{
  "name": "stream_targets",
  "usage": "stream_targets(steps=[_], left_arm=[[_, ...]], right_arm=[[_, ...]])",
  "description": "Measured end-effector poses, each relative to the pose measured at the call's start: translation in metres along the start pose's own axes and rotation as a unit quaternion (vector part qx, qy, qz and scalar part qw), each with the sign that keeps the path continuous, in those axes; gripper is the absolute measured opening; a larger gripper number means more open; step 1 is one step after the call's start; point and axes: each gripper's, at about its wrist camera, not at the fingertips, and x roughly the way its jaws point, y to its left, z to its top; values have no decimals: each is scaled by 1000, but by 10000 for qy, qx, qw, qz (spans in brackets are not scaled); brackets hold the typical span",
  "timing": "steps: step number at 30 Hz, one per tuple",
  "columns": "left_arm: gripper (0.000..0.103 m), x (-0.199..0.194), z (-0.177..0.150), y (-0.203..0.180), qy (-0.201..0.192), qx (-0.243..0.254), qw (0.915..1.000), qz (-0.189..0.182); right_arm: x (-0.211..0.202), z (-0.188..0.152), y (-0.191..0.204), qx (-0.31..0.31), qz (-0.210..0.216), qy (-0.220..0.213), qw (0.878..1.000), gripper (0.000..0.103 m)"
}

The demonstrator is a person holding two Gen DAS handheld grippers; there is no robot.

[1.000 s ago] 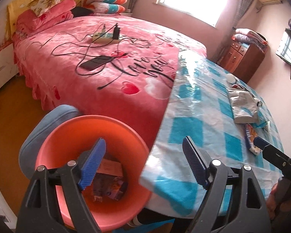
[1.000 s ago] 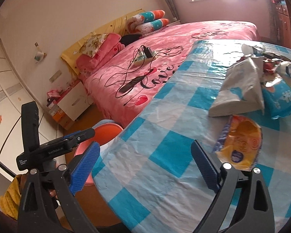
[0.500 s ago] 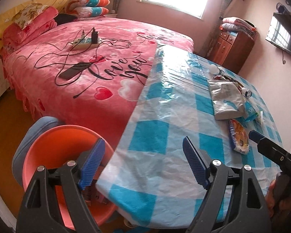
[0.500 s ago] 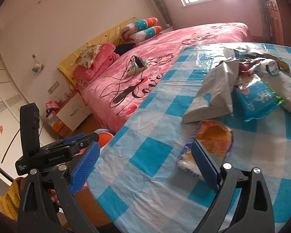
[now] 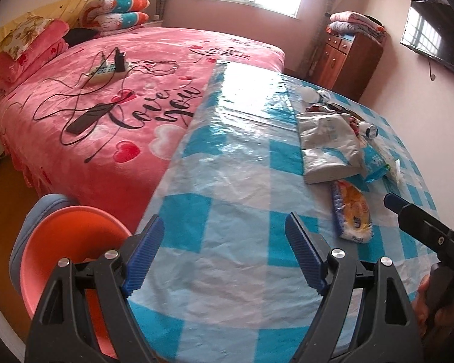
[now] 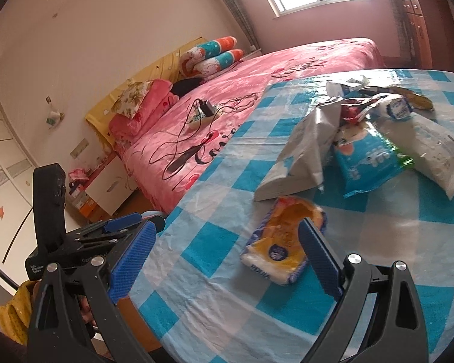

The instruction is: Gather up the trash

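Left black plastic two-finger gripper (image 5: 224,254): triangular cut-outs in each arm, ribbed blue rubber pads (image 5: 143,257) on the inner faces, round silver screws at the pivots. Right black plastic two-finger gripper (image 6: 224,269): same build, same blue ribbed pads (image 6: 130,264). In the right wrist view the left unit's body carries small white lettering, too blurred to read. Bare skin of the person's right hand (image 5: 423,305) visible; yellow patterned fabric, possibly a sleeve (image 6: 10,314), by the left hand.

Lots of bare checked tablecloth (image 5: 227,163) on the bed side, easy to reach across. Far side's clogged: yellow snack packet (image 6: 283,242), then a white bag (image 6: 302,157) leaning on the blue wet-wipes pack (image 6: 367,158).
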Motion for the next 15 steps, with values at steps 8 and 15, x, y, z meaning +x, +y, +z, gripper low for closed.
stream_targets(steps=[8, 15], left_arm=[[82, 8, 26, -32, -54, 194, 9995, -248], [82, 23, 80, -80, -163, 592, 9964, -586]], right_arm=[[-17, 7, -29, 280, -156, -238, 9992, 94], [-39, 17, -65, 608, -408, -500, 9961, 94]])
